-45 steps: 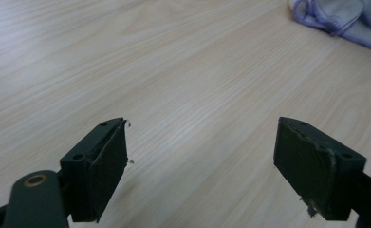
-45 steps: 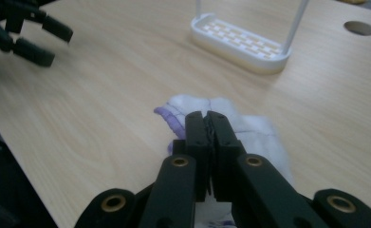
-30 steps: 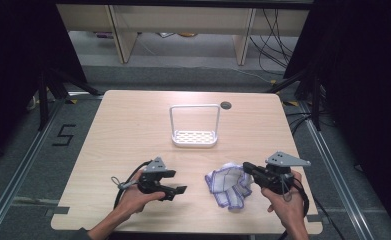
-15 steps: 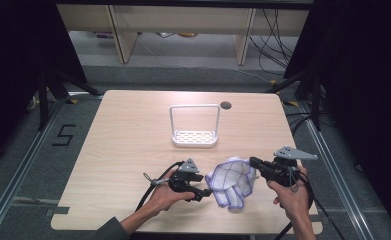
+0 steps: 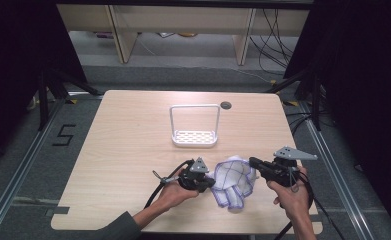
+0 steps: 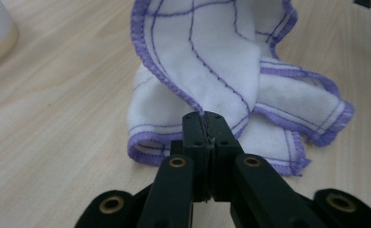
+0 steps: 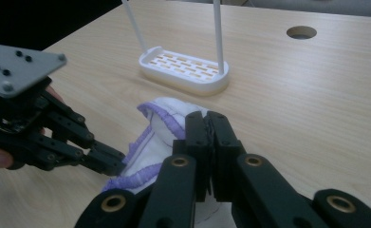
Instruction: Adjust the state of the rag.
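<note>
A white cloth (image 5: 233, 182) with purple stitched lines and hem lies crumpled on the near part of the wooden table (image 5: 128, 140). My left gripper (image 5: 211, 182) meets its left edge. In the left gripper view the jaws are shut on a raised fold of the cloth's (image 6: 230, 80) purple hem. My right gripper (image 5: 253, 162) holds the cloth's far right corner, lifted a little. In the right gripper view the jaws are pressed together with the cloth (image 7: 169, 118) bunched at their tips. The left gripper (image 7: 119, 164) pinches the other side.
A white wire rack (image 5: 194, 137) with a slotted base and a tall hoop handle stands at the table's middle, beyond the cloth, and shows as (image 7: 185, 71). A round cable hole (image 5: 226, 105) sits behind it. Bare tabletop lies to the left.
My left gripper travelled right from the bare table to the cloth and closed on its left hem. The right gripper stayed at the cloth's right corner.
</note>
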Action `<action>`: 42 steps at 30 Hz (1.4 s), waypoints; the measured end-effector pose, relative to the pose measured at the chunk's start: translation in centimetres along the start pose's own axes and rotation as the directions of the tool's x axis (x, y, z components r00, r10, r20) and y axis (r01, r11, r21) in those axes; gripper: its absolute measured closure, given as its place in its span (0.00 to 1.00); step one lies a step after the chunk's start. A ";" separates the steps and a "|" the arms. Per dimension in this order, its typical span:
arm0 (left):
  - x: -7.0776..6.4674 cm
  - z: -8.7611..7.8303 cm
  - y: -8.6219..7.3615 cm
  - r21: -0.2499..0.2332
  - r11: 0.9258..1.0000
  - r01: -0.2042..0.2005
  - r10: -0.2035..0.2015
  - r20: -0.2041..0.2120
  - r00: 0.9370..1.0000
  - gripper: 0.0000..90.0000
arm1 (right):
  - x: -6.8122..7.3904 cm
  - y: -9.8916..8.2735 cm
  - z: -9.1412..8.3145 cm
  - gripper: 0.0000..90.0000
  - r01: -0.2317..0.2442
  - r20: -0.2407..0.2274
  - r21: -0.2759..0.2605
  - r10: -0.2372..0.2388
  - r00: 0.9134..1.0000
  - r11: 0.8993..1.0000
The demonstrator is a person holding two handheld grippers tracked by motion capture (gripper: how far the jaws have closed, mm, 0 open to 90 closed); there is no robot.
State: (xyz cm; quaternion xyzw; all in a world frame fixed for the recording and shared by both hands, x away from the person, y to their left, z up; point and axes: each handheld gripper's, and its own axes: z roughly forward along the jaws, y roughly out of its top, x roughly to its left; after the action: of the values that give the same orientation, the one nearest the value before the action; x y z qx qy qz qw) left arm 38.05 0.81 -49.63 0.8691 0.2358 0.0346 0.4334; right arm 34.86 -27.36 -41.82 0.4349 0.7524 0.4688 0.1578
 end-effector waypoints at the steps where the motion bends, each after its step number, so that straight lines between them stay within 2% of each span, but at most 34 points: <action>1: 0.1 -0.7 0.4 -0.007 1.000 -0.006 0.006 0.003 1.000 0.98 | 0.2 0.0 0.1 0.98 -0.044 -0.013 0.001 0.044 0.999 0.999; 4: 0.4 -1.8 0.9 -0.028 1.000 -0.011 0.012 0.005 1.000 0.99 | 0.2 0.1 0.0 0.98 -0.042 -0.014 0.003 0.042 0.999 0.999; 6: 0.6 -2.5 1.2 -0.035 0.999 -0.010 0.010 0.012 1.000 0.99 | -0.1 0.2 -0.1 0.98 0.008 0.010 -0.009 -0.008 1.000 1.000; 7: 0.7 -3.0 1.4 -0.039 0.999 -0.015 0.015 0.018 1.000 0.99 | 0.0 0.2 -0.1 0.98 -0.005 -0.001 -0.004 0.005 1.000 1.000; 9: 0.7 -4.0 1.6 -0.037 0.999 -0.026 0.027 0.025 0.999 0.99 | 0.1 0.3 0.0 0.98 0.000 -0.004 -0.019 0.000 1.000 1.000; 10: 0.6 -4.4 1.7 -0.042 0.999 -0.033 0.034 0.026 0.999 0.99 | 0.5 0.4 -0.1 0.98 -0.042 -0.020 0.000 0.042 0.999 0.999; 11: 0.6 -5.2 1.9 -0.052 0.998 -0.040 0.042 0.027 0.999 0.99 | 0.4 0.5 -0.1 0.98 -0.018 -0.023 -0.013 0.018 1.000 1.000; 12: 0.6 -6.0 2.1 -0.064 0.997 -0.045 0.047 0.033 0.998 0.99 | 0.5 0.6 0.0 0.98 -0.015 -0.023 -0.026 0.015 1.000 1.000; 13: 0.5 -6.8 2.2 -0.085 0.996 -0.033 0.037 0.049 0.998 0.99 | 0.8 0.7 -0.1 0.98 -0.038 -0.042 -0.016 0.037 0.998 0.999; 14: 0.4 -7.8 2.4 -0.096 0.995 -0.037 0.042 0.047 0.998 0.99 | 0.8 1.0 -0.1 0.98 -0.011 -0.045 -0.028 0.009 0.999 1.000; 15: 0.3 -8.7 2.5 -0.111 0.993 -0.044 0.050 0.055 0.997 0.99 | 1.2 1.2 -0.1 0.98 -0.027 -0.065 -0.021 0.026 0.998 0.999; 16: 0.3 -8.7 2.5 -0.111 0.993 -0.044 0.050 0.055 0.997 0.99 | 1.2 1.2 -0.1 0.98 -0.027 -0.065 -0.021 0.026 0.998 0.999; 17: 0.1 -10.5 2.8 -0.133 0.989 -0.057 0.065 0.054 0.996 0.99 | 1.7 1.6 -0.1 0.99 -0.006 -0.081 -0.033 0.004 0.997 0.999; 18: -0.1 -11.7 2.9 -0.143 0.988 -0.057 0.065 0.050 0.997 0.99 | 2.0 1.7 -0.1 0.99 -0.004 -0.084 -0.036 0.001 0.996 0.999; 20: -0.2 -13.7 3.0 -0.157 0.986 -0.061 0.071 0.055 0.996 0.99 | 2.7 2.2 -0.2 0.98 0.013 -0.120 -0.048 -0.018 0.993 0.999; 21: -0.2 -14.4 3.0 -0.148 0.987 -0.068 0.077 0.058 0.995 0.99 | 3.0 2.4 -0.2 0.99 0.019 -0.139 -0.054 -0.026 0.990 0.998; 22: -0.2 -14.4 3.0 -0.148 0.987 -0.068 0.077 0.058 0.995 0.99 | 3.0 2.4 -0.2 0.99 0.019 -0.139 -0.054 -0.026 0.990 0.998; 23: -0.2 -16.2 3.0 -0.161 0.985 -0.056 0.068 0.067 0.995 0.99 | 3.9 2.7 -0.3 0.98 0.030 -0.159 -0.059 -0.039 0.987 0.998; 24: -0.1 -16.9 2.9 -0.172 0.984 -0.051 0.063 0.068 0.996 0.99 | 4.4 2.9 -0.4 0.99 0.022 -0.168 -0.058 -0.032 0.985 0.998; 25: -0.1 -16.9 2.9 -0.172 0.984 -0.051 0.063 0.068 0.996 0.99 | 4.7 3.2 -0.4 0.99 0.056 -0.165 -0.055 -0.065 0.984 0.997; 26: 0.2 -18.1 2.8 -0.178 0.983 -0.036 0.048 0.064 0.997 0.99 | 5.2 3.3 -0.3 0.99 0.049 -0.175 -0.055 -0.058 0.983 0.997; 27: 0.4 -18.6 2.7 -0.185 0.982 -0.027 0.040 0.063 0.997 0.99 | 5.4 3.6 -0.1 0.99 0.071 -0.194 -0.065 -0.082 0.977 0.995; 29: 0.9 -19.7 2.6 -0.188 0.982 -0.016 0.029 0.066 0.997 0.99 | 6.1 3.9 0.1 0.99 0.056 -0.223 -0.059 -0.068 0.973 0.997; 31: 1.1 -20.0 2.5 -0.189 0.982 -0.009 0.022 0.063 0.998 0.99 | 6.3 4.2 0.3 0.99 0.070 -0.227 -0.062 -0.083 0.970 0.996; 32: 1.3 -20.3 2.4 -0.183 0.983 -0.011 0.020 0.050 0.999 0.99 | 6.6 4.4 0.3 0.99 0.071 -0.225 -0.047 -0.080 0.971 0.996; 33: 2.1 -20.2 2.1 -0.165 0.986 -0.001 0.007 0.037 0.999 0.99 | 6.7 4.8 1.0 0.99 0.076 -0.229 -0.039 -0.083 0.970 0.996; 34: 2.7 -20.0 1.8 -0.149 0.989 0.006 -0.003 0.024 1.000 0.99 | 6.5 5.0 1.4 0.99 0.084 -0.215 -0.033 -0.089 0.972 0.996; 35: 3.3 -19.4 1.5 -0.153 0.988 0.020 -0.019 0.009 1.000 0.99 | 6.3 5.1 2.0 0.99 0.076 -0.215 -0.027 -0.080 0.973 0.997; 36: 3.3 -19.4 1.5 -0.153 0.988 0.020 -0.019 0.009 1.000 0.99 | 6.0 5.2 2.7 0.99 0.074 -0.212 0.000 -0.073 0.975 0.997; 37: 4.8 -18.2 0.7 -0.113 0.993 0.040 -0.043 -0.027 0.999 0.99 | 5.6 5.2 3.5 0.99 0.076 -0.194 0.018 -0.071 0.978 0.997; 38: 4.8 -18.2 0.7 -0.113 0.993 0.040 -0.043 -0.027 0.999 0.99 | 5.0 5.1 4.5 0.99 0.096 -0.198 0.024 -0.089 0.976 0.995; 39: 6.3 -16.6 -0.2 -0.072 0.996 0.046 -0.052 -0.074 0.996 0.99 | 4.9 5.0 5.3 0.99 0.039 -0.190 0.065 -0.026 0.981 0.997; 41: 7.4 -15.2 -1.0 -0.041 0.997 0.060 -0.064 -0.104 0.993 0.99 | 3.8 4.8 7.0 0.99 0.070 -0.148 0.112 -0.053 0.988 0.991; 42: 8.1 -14.2 -1.4 -0.027 0.997 0.073 -0.076 -0.126 0.989 0.99 | 3.5 4.6 7.8 0.99 0.046 -0.151 0.124 -0.027 0.988 0.991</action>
State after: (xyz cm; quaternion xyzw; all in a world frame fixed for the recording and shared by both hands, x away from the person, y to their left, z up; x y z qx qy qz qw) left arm 40.97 15.58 -43.09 0.8509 0.2949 0.0763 0.4280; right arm 40.21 -19.27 -41.27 0.3940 0.7982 0.4482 0.0821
